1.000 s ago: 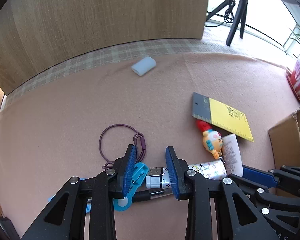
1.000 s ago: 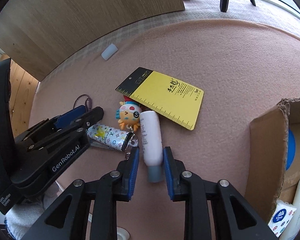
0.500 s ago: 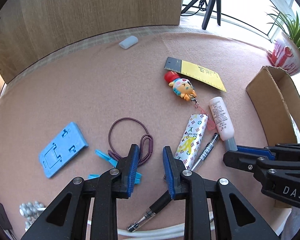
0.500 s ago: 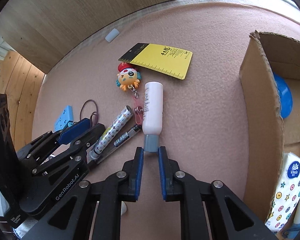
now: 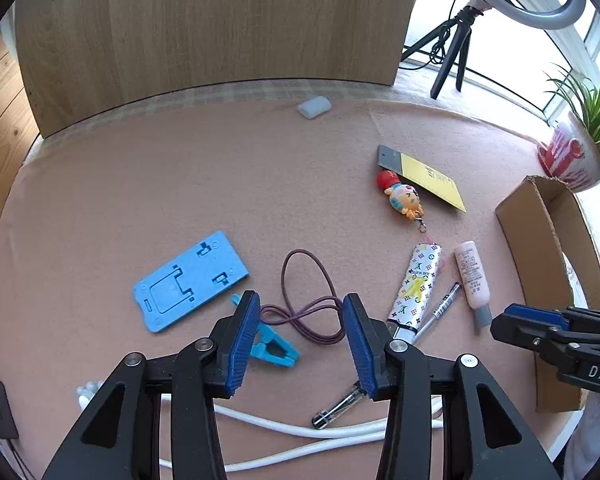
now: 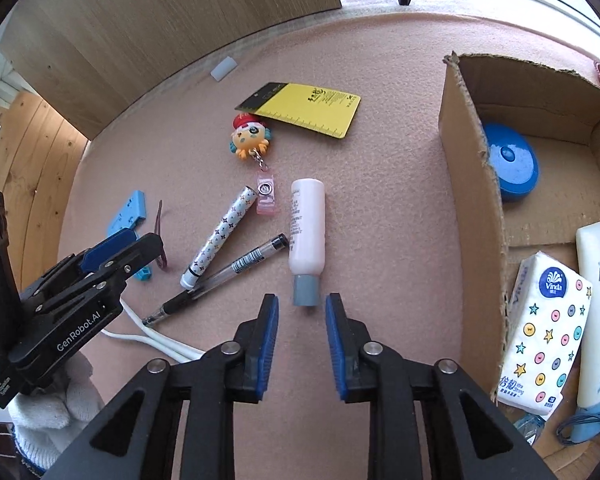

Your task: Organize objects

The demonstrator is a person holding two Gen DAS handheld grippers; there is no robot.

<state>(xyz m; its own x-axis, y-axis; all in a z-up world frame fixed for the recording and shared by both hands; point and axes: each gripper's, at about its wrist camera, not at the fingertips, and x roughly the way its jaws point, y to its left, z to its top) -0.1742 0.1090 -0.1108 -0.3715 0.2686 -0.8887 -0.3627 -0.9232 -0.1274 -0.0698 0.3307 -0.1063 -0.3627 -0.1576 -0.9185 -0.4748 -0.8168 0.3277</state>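
My left gripper [image 5: 301, 304] hovers over the pink cloth with its jaws opening; a purple hair band [image 5: 304, 280] lies on the cloth below the gap, untouched. A blue clip [image 5: 274, 346] sits by the left finger. My right gripper [image 6: 301, 307] is also opening, and nothing is pressed between its pads. The grey cap [image 6: 306, 290] of a white-pink bottle [image 6: 308, 232] lies just at its fingertips. Beside the bottle lie a clear pen [image 6: 236, 268], a patterned tube [image 6: 220, 236] and a doll keychain [image 6: 250, 138].
An open cardboard box [image 6: 472, 184] stands at the right, holding a blue round case [image 6: 510, 164], a tissue pack [image 6: 548, 332] and a white tube [image 6: 598, 300]. A yellow card [image 6: 312, 110], blue phone stand [image 5: 190, 282], white cable [image 5: 300, 432] and small white cap [image 5: 314, 107] lie around.
Both grippers have drawn back and up, so more of the cloth shows. Their jaws narrowed, then widened. The bottle cap, earlier between the right jaws, now lies at their tips.
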